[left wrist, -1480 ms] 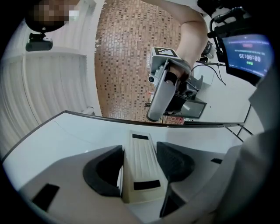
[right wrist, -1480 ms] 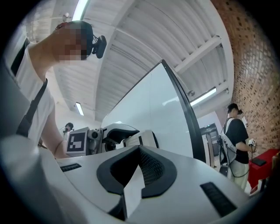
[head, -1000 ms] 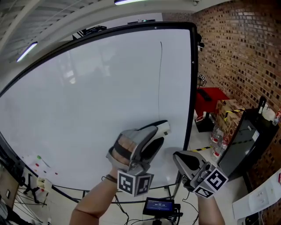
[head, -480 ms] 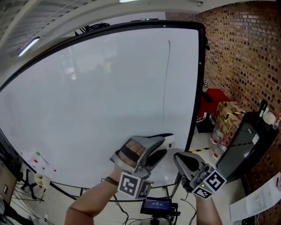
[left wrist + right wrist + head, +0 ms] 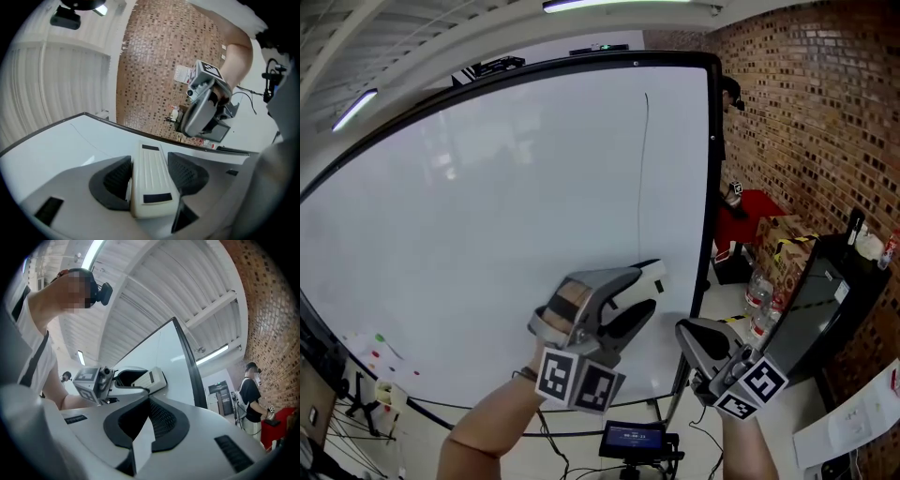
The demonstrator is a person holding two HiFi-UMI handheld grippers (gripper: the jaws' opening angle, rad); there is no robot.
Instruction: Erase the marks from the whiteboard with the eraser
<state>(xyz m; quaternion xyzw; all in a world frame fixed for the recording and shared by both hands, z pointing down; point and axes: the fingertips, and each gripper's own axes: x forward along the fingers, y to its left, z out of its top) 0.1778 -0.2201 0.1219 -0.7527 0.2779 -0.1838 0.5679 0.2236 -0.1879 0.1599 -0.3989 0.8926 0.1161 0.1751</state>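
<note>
Left gripper is up a touch from half a second ago, jaws clamped on the eraser. Eraser sits at the foot of the thin vertical line on the whiteboard, likely staged for an upward wipe. Right gripper parks low, jaws together, empty.

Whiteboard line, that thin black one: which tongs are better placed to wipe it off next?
Left. The left tongs grip the eraser, just below the lower end of the line on the whiteboard. The right tongs are shut on nothing, low beside the board's right edge.
</note>
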